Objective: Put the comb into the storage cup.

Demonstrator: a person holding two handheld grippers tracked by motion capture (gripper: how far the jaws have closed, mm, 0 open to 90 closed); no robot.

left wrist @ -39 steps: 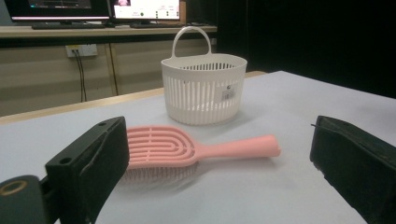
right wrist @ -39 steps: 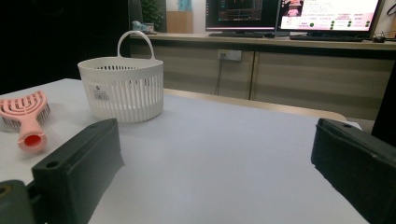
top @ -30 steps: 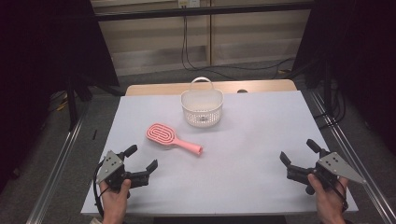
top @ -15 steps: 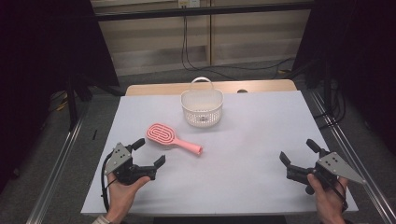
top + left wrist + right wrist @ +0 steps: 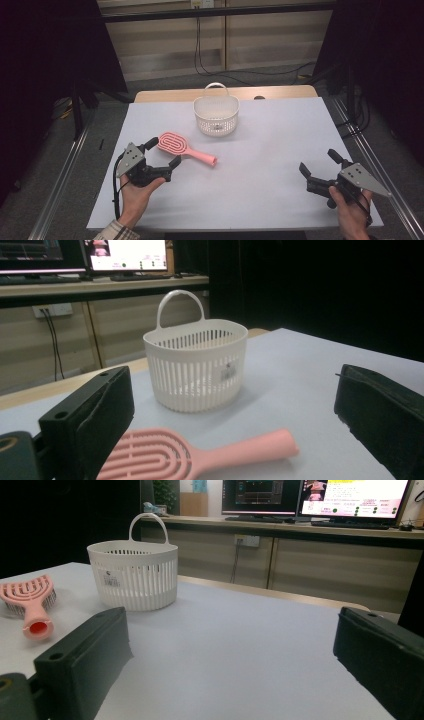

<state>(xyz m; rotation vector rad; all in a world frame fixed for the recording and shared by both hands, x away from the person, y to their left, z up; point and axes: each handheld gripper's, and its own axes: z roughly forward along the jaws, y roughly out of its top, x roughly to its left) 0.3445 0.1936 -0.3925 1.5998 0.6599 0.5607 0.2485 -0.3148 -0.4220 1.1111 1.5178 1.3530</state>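
Left gripper [image 5: 163,154], jaws spread wide, sits low over the white table [image 5: 260,200] with the pink plastic paddle hairbrush [image 5: 186,148] just ahead of it. In the left gripper view the slotted brush head [image 5: 150,460] lies between the jaws, nearer the left one; the handle [image 5: 250,447] runs off toward the right jaw. No contact visible yet.

Right gripper [image 5: 320,167], jaws also spread, holds nothing and is well apart from the brush, which lies far off to its left, handle end toward it.

Step in hand, as I read it: closing on the brush to lift it, likely for the white slotted plastic basket with a loop handle [image 5: 216,116], which stands beyond the brush, straight ahead of the left gripper.

To do it well: go a little further forward and down so the jaws straddle the neck where head meets handle, then close squarely; a grip on the curved head could slip. Keep the lower jaw from scraping the tabletop.

Count: one brush, one basket, two grippers.
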